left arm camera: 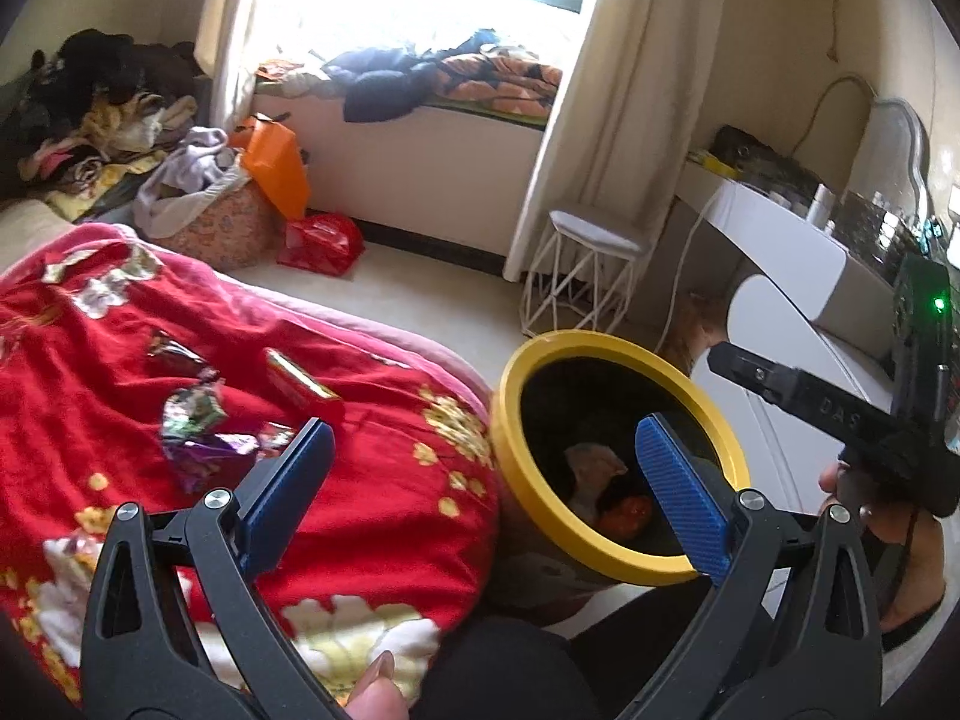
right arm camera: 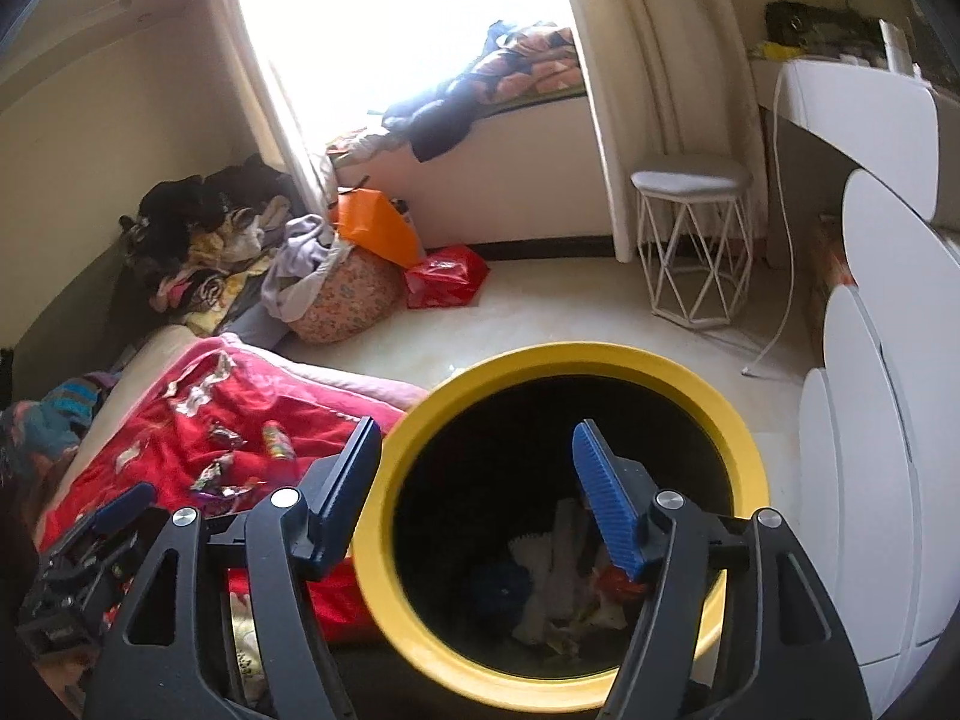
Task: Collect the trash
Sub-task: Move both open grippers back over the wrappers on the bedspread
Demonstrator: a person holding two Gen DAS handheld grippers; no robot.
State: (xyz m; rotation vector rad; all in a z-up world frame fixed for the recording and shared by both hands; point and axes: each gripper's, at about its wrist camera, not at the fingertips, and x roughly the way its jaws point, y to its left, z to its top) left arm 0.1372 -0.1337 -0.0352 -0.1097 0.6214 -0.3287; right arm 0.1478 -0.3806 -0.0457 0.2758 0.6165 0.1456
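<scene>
**Both grippers empty above the bin, wrappers waiting on the bed**

A sunlit bedroom: a bed under a red flowered blanket (left arm camera: 372, 468) fills the left, and a black bin with a yellow rim (right arm camera: 600, 360) stands on the floor tight against the bed's edge.

The left gripper (left arm camera: 486, 492) stands spread wide with nothing between its blue pads; one finger hangs over the blanket, the other over the bin's mouth. The right gripper (right arm camera: 474, 498) is partly open and also empty, its right finger over the bin's opening and its left finger outside the rim, on the bed side. Inside the bin lie crumpled white paper (right arm camera: 558, 564), something red (left arm camera: 627, 513) and a blue lump (right arm camera: 501, 585); the mix is too dark to count.

Outward on the blanket the remaining trash sits near the left gripper: a crinkled purple and silver foil wrapper (left arm camera: 195, 420) closest, a smaller dark foil piece (left arm camera: 171, 351) beyond it, and a red and gold packet (left arm camera: 297, 381) to their right. That makes three pieces I can count clearly; a shiny scrap beside the left finger may be a fourth or part of the first.

The drop looks finished, so the step in hand is likely the next pick. To do it well, bring the wide left gripper down over the nearest wrapper with a pad on either side, pinch the foil itself and not the soft blanket under it, lift clear, and let go only once it is fully over the bin's mouth.

One bin, two grippers, one white stool (right arm camera: 693, 240) by the curtain.
</scene>
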